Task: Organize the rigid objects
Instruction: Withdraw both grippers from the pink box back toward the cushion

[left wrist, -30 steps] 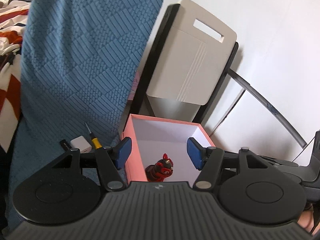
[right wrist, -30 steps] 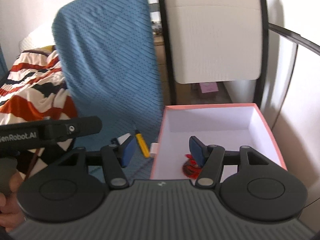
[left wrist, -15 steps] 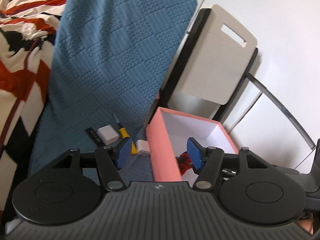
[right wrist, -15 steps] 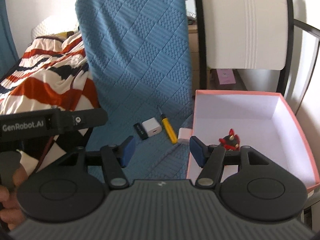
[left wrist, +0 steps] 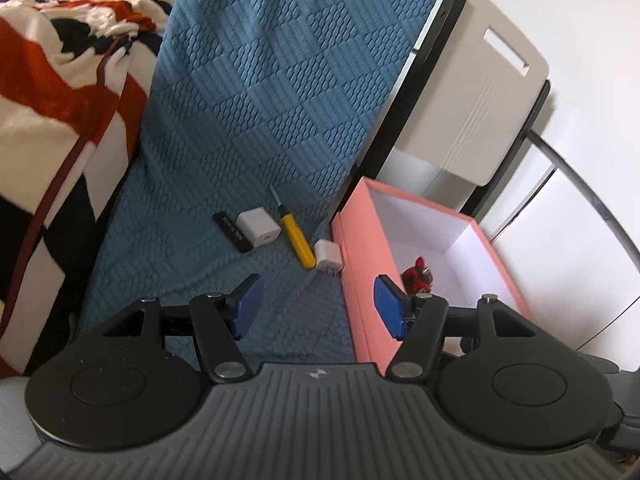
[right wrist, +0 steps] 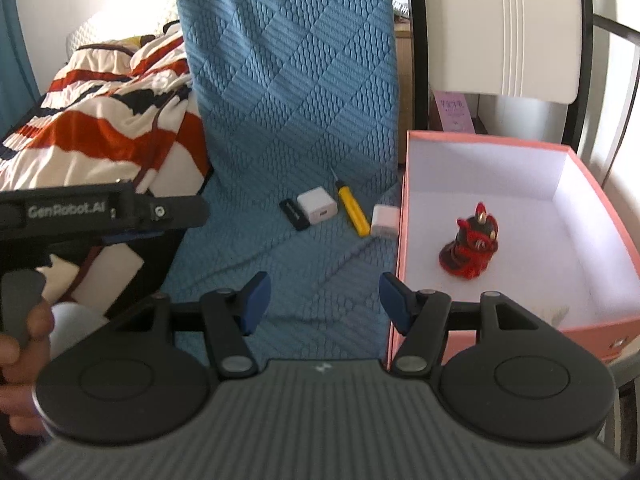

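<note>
We had four small things left to sort: a black stick (right wrist: 294, 214), a white charger (right wrist: 317, 205), a yellow screwdriver (right wrist: 353, 210) and a small white plug (right wrist: 385, 221). They lay in a loose row on the blue quilted cover (right wrist: 288, 92), the plug just beside the outer wall of the pink box (right wrist: 403, 216). Inside the box a red figurine (right wrist: 470, 246) already stood upright on the white floor, so we judged one piece done and four to go.

A second earlier both views had been filled mostly by the box and the chair back, with the row half hidden behind our tools. By this moment both hands had come down and across, and the whole row lay in plain sight ahead of each tool. That looked to us like the start of the next pick.

Our left tool (left wrist: 316, 308) stood released, its blue pads apart with nothing between them, over the cover and the box's near wall. Our right tool (right wrist: 323, 302) was likewise released and empty, hovering short of the row. The striped blanket (right wrist: 100, 120) lay off to the left, the white chair (right wrist: 500, 28) behind the box.
</note>
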The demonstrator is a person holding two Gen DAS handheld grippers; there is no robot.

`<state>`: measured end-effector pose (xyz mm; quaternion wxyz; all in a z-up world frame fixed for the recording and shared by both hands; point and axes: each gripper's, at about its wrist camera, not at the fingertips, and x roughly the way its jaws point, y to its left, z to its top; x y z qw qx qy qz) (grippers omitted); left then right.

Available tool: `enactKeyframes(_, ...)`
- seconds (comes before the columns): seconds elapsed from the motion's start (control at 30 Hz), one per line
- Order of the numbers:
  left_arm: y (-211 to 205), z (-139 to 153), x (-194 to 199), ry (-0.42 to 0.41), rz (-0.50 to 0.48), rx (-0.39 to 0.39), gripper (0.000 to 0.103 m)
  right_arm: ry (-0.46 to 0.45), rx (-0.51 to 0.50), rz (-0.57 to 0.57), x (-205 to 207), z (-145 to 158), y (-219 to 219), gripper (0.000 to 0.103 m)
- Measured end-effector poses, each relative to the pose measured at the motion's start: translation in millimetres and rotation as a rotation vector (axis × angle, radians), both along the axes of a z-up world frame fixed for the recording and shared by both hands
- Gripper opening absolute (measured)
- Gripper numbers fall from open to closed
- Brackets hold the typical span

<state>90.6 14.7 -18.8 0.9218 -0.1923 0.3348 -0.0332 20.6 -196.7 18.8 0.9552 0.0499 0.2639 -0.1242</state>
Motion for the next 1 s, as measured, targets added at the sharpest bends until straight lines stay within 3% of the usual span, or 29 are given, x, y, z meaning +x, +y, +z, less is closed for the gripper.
enactKeyframes(0.47,12,-33,21,0.069,0.012,0.009,0.067,0.035,0.008,-0.038,11,-27,-10,0.062)
enactKeyframes(0.63,18,-57,48,0.078,-0.011,0.025,0.067,0.018,-0.037,-0.036,26,-34,-9,0.062)
enactKeyframes(0.83,37,-85,85,0.113,0.013,-0.068,0.066,-0.008,-0.052,0.005,56,-47,0,0.062)
enactKeyframes(1.0,47,-94,115,0.135,0.011,-0.031,0.066,-0.001,-0.087,0.03,85,-58,0,0.061)
